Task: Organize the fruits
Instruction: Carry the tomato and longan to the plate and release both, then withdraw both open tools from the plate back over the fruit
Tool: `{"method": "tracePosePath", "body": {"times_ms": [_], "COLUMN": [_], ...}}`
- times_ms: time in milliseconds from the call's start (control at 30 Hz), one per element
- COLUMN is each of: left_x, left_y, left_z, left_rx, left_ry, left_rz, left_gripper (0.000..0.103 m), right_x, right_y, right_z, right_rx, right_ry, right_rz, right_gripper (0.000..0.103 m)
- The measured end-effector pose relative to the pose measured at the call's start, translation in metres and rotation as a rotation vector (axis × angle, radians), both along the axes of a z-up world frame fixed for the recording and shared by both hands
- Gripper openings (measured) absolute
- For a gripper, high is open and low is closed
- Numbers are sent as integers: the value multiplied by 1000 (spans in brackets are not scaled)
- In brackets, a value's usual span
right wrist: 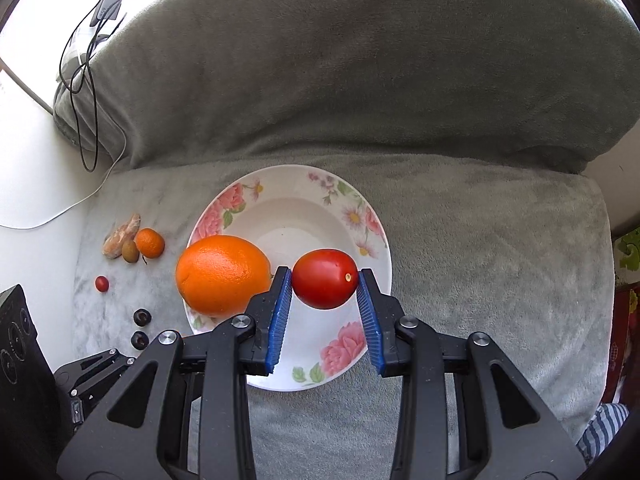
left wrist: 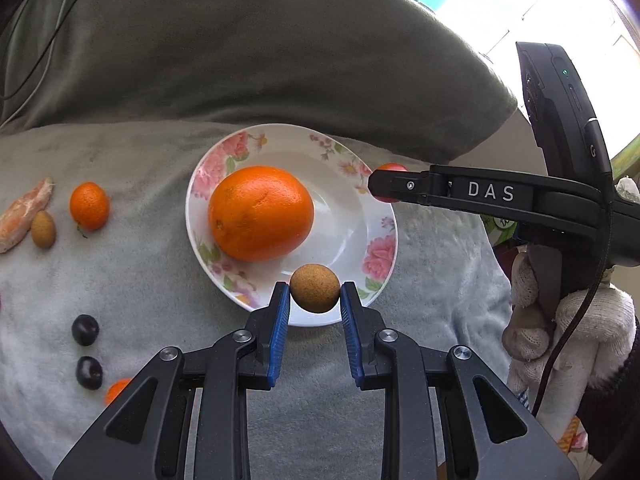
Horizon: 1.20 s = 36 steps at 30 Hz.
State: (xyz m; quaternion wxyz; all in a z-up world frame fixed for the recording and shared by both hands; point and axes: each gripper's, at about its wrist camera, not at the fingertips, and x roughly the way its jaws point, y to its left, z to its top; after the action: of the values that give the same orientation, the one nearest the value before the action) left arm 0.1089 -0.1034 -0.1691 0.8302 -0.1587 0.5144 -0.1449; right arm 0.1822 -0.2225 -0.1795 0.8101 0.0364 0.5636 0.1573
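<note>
- The left gripper [left wrist: 315, 294] has its blue fingers [left wrist: 280, 316] clamped on a small round brown fruit [left wrist: 315, 288], carried above the near rim of the flowered plate [left wrist: 376, 236]

- The right gripper [right wrist: 325, 280] grips a red tomato [right wrist: 325, 279] the same way, fingers pressed on both ends; the tomato's long axis runs across from one finger to the other, and it hangs over the middle of the plate, just right of the big orange [right wrist: 223, 274]

- The orange fills the plate's left half, so the open room is the white hollow to its right; judged from both views, the tomato is already over that gap while the brown fruit is only at the rim, which makes the right hand the nearer to a drop

- In the left view the right gripper reaches in from the side at the plate's far right edge, well apart from the left fingers

- Still off the plate, on the grey blanket [left wrist: 132, 280] to the left: a small tangerine [left wrist: 89, 206], another brown fruit [left wrist: 43, 229], a peeled segment [left wrist: 26, 214], two dark cherries [left wrist: 85, 330] and, in the right view, a small red fruit [right wrist: 101, 283]

- Sorting looks partly done, with one fruit plated and two in the air
</note>
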Motion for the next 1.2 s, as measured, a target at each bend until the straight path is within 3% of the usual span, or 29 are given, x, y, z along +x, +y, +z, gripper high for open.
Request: {"method": "tracePosePath", "body": {"times_ms": [500, 533, 567, 633, 767, 833, 1100, 1200], "left_x": [9, 10, 10, 9, 8, 6, 3, 2], "left_y": [-16, -17, -17, -17, -18, -18, -17, -14], "left_z": [4, 4, 4, 5, 6, 7, 11, 11], "left_rx": [0, 2, 1, -2, 6, 5, 21, 21], "left_ry": [13, 14, 13, 12, 11, 7, -11, -17], "left_rz": [-37, -37, -36, -37, -43, -43, -43, -33], "left_gripper": [27, 33, 35, 38, 40, 47, 47, 53], "right_x": [10, 11, 11, 11, 12, 13, 12, 11], "right_y": [1, 1, 1, 1, 0, -1, -5, -5], "right_z": [-3, -3, -3, 0, 4, 5, 10, 13], "right_rx": [11, 15, 16, 12, 8, 11, 23, 23], "right_ry": [23, 25, 23, 2, -9, -10, -20, -28], "right_rz": [-23, -25, -28, -33, -36, -40, -68, -71], "right_gripper": [36, 42, 57, 71, 71, 71, 77, 77]}}
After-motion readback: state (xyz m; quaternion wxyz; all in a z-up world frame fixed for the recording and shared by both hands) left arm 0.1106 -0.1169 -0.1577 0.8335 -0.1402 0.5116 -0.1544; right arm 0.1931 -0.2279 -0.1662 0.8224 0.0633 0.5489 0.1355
